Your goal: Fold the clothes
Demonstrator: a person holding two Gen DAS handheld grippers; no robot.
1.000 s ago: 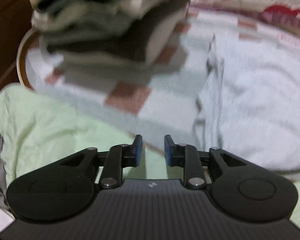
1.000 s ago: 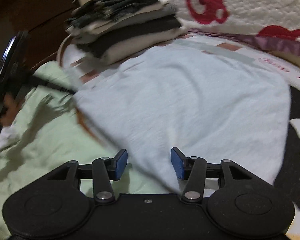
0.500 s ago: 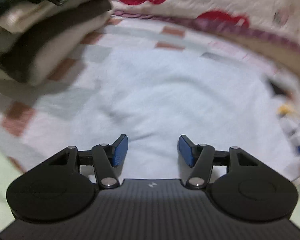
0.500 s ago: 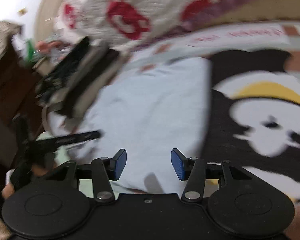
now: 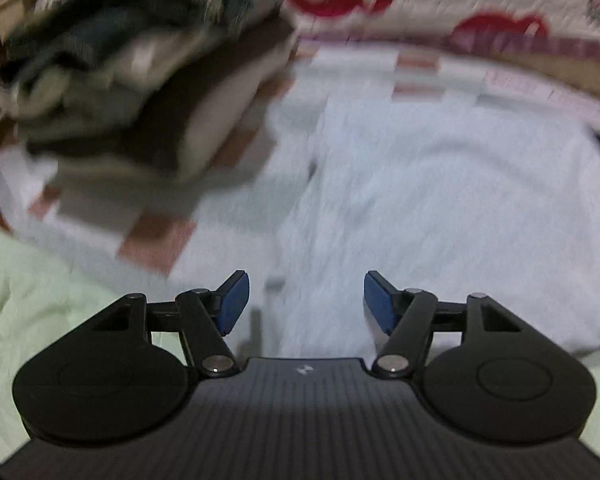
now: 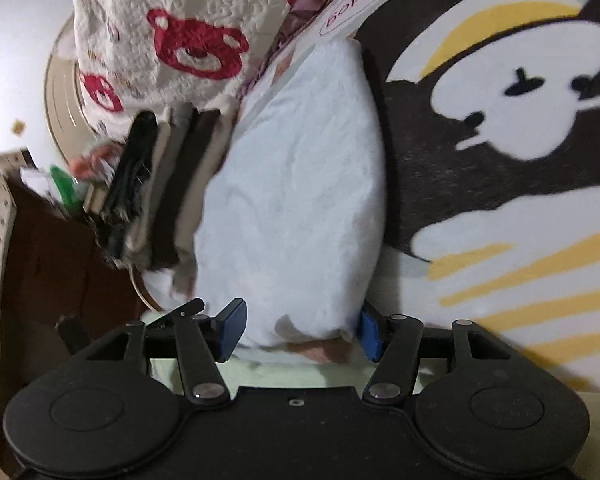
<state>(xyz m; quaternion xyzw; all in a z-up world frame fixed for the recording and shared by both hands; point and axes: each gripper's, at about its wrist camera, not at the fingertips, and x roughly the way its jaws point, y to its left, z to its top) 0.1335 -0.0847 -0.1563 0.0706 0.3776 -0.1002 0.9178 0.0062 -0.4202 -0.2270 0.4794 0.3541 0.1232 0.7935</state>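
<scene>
My left tongs (image 5: 304, 302) stood wide apart with nothing between the 2 blue pads, hanging over the near edge of the pale blue-white cotton garment (image 5: 440, 208). That garment lay spread flat on the bed, on a checked blanket of white, grey and rust squares (image 5: 156, 240), and a raised crease ran along its left side just ahead of my left pad. Beyond that crease, up and to the left, sat the stack of folded dark and beige clothes (image 5: 140, 80), blurred in the left wrist view, resting on the same blanket, close beside the garment. A light green sheet (image 5: 40, 288) lay under my left tongs at the near side.

My right tongs (image 6: 300, 330) were also spread open, gripping nothing, with the near end of the pale garment (image 6: 296, 200) lying between the 2 pads. This view was rolled, so the folded stack (image 6: 160, 184) showed on edge at the garment's left side. On the other side lay a dark brown fleece blanket with a white and yellow cartoon figure (image 6: 500, 140), touching the garment's long edge. A white quilt printed with red bears (image 6: 180, 40) was heaped beyond the stack.
</scene>
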